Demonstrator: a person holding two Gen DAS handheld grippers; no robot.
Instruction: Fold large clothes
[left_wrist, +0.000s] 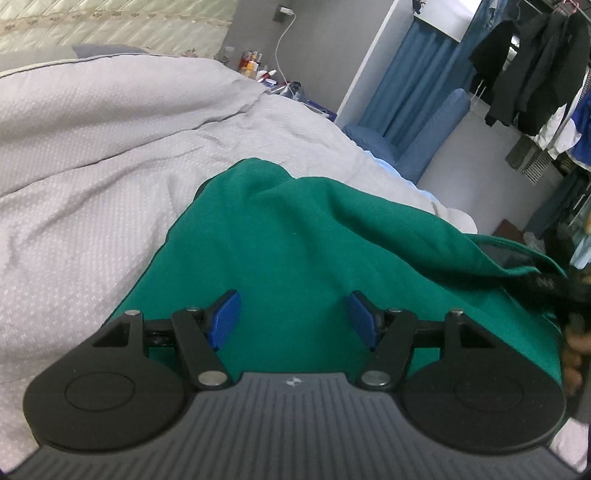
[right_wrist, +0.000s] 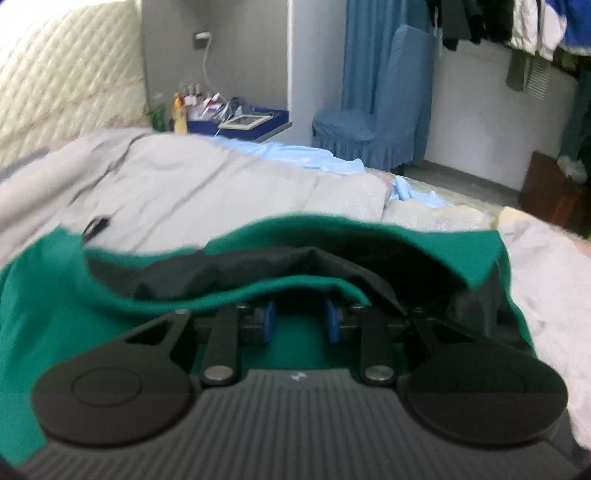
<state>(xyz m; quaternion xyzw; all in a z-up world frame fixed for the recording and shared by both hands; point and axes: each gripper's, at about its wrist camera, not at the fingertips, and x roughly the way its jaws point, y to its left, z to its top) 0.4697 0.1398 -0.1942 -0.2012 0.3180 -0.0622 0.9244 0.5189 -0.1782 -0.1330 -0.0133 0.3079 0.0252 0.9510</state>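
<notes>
No legible writing: green garment (left_wrist: 295, 251)

Open bed up left, green cloth crowding the fingers

Upper left of the left wrist frame, the grey duvet (left_wrist: 110, 155) lies bare and passable; the green garment (left_wrist: 314, 251) heaps across centre and right, and in the right wrist frame its raised fold (right_wrist: 258, 295) overhangs the blue fingers (right_wrist: 267, 321).

My left wrist camera rides just behind my left claw (left_wrist: 293, 317), looking forward and down, close over the green cloth garment (left_wrist: 314, 251) on the grey quilted bed (left_wrist: 92, 184). My right wrist camera sits behind my right claw (right_wrist: 301, 321), lower and nearer. Both views share the garment, bed, blue skirted chair (left_wrist: 417, 136) and cluttered bedside shelf (right_wrist: 258, 118).
</notes>
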